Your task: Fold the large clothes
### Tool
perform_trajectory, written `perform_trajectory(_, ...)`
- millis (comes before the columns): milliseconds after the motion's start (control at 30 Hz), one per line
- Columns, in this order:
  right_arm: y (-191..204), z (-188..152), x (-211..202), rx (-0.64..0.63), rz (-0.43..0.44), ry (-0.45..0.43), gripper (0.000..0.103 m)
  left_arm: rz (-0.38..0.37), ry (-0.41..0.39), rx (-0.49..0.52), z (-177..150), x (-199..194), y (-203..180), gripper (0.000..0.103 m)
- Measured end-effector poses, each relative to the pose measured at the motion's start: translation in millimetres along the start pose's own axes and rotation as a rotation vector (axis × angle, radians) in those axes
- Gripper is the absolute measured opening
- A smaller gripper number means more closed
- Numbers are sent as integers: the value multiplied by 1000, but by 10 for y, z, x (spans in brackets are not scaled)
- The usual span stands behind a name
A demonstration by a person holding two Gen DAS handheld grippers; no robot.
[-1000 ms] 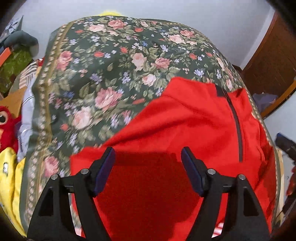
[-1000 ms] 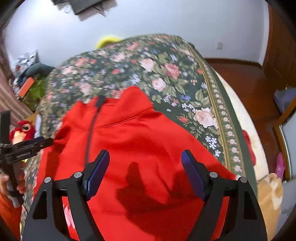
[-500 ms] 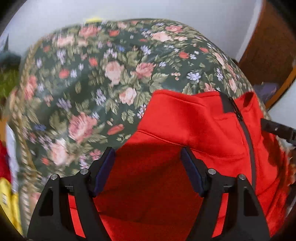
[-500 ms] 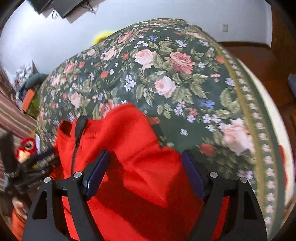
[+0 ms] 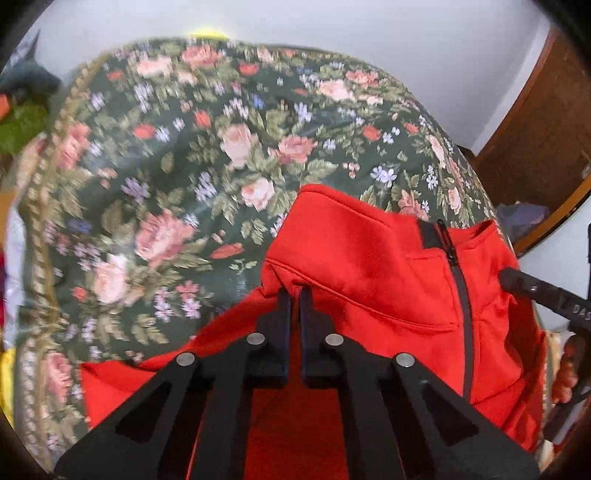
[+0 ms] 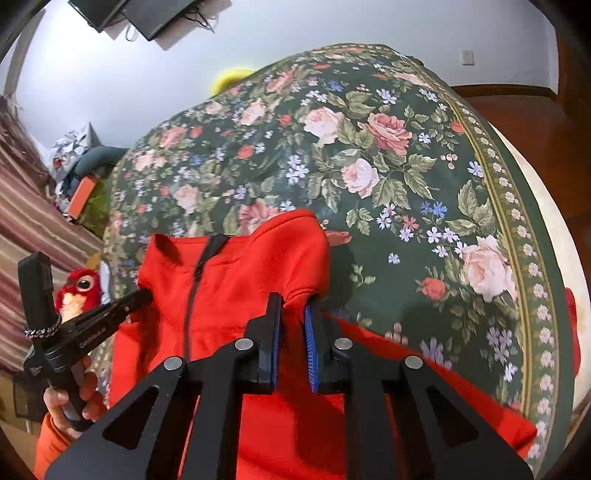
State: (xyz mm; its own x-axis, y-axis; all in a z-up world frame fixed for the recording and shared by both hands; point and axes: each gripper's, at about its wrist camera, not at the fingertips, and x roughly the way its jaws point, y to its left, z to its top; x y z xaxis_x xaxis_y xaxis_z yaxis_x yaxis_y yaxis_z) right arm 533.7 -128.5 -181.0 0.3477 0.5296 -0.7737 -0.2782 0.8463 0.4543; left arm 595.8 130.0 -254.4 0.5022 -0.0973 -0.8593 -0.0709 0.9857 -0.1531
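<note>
Left wrist view
Jacket: one red zip-up jacket [image 5: 376,266] lies on the near part of the bed, collar toward the far side, its dark zip [image 5: 460,291] running near to far on the right.
Bed cover: one dark green floral bedspread [image 5: 177,155] spreads under the jacket, reaching far and left.
Left gripper: the left gripper [image 5: 294,295] has just been closing; its jaws are pressed together, pinching a fold of red cloth at the jacket's left shoulder, just below the collar seam.
Other tool: one black finger of the right gripper reaches the jacket's right edge.
Containers: none can be made out; the left edge is blurred.

Right wrist view
Jacket: the same red jacket [image 6: 236,273] sits near and left on the bedspread [image 6: 406,155], collar standing up at the far end.
Right gripper: the right gripper [image 6: 295,306] has just been closing; its blue-padded jaws pinch the cloth at the jacket's right shoulder.
Left side: one hand [image 6: 70,398] holds the left gripper's handle, its finger touching the jacket's left edge.
Toy: one red plush bird [image 6: 79,291] sits behind that tool.
Wall: two dark flat devices [image 6: 147,14] hang at the top.
</note>
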Motion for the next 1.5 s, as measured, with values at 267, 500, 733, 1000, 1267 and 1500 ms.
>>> perform_trajectory(267,362,-197,-616,-119,51,-53,6,-33,-60,48,-121,-769,-76,1)
perform_trajectory(500,687,-627,-1092,-199,82,-47,6,-65,-111,116,-542,-1530,-289,1)
perform_trajectory(733,805,-1134,-1462,-211,109,-19,6,-59,-126,192,-1079,-2084,-398,1)
perform_trajectory(1000,838,-1620,-1758,-204,96,0,6,-70,-133,198,-1677,-2499,-368,1)
perform_trajectory(1267,789,-2150,-1696,-195,62,53,6,-44,-93,206,-2373,-2420,-308,1)
perform_trajectory(1500,595,-2511,-1509,-160,7,110,6,-33,-6,237,-2909,-2235,-316,1)
